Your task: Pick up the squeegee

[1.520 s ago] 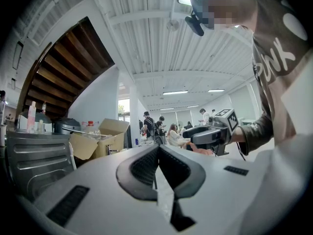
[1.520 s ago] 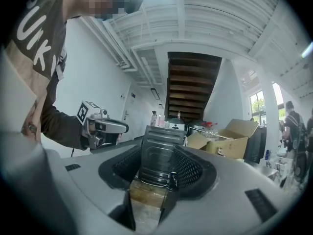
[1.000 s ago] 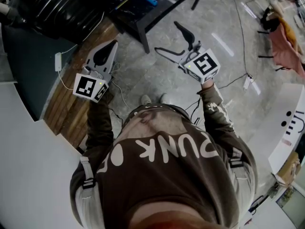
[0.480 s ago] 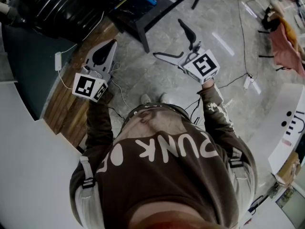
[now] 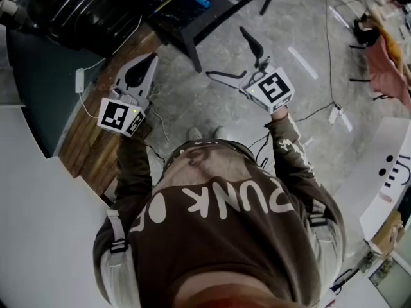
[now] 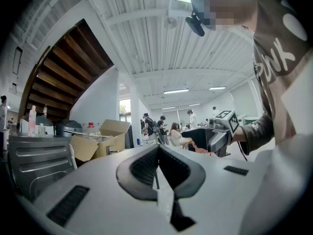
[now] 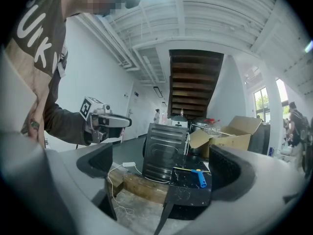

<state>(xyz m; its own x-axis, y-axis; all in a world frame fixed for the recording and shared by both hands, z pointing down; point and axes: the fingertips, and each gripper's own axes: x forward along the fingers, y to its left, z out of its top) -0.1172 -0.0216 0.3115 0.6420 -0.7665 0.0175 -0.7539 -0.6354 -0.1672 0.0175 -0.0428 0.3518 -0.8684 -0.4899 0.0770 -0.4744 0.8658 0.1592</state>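
Blue-handled squeegee (image 7: 198, 176) ahead of right tool (image 5: 226, 52)

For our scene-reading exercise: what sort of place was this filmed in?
Probably an open-plan workshop or lab hall: an open cardboard box, a power strip lying on the floor, and people gathered at the far end.

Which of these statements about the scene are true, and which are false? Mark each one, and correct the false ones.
1. The right gripper is open and empty. True; its jaws have just been opening, with nothing between them.
2. The left gripper holds the squeegee. False: its jaws are together and empty; the squeegee lies on the black table.
3. The squeegee's handle is blue. True.
4. The cardboard box is closed. False: its flaps stand open.
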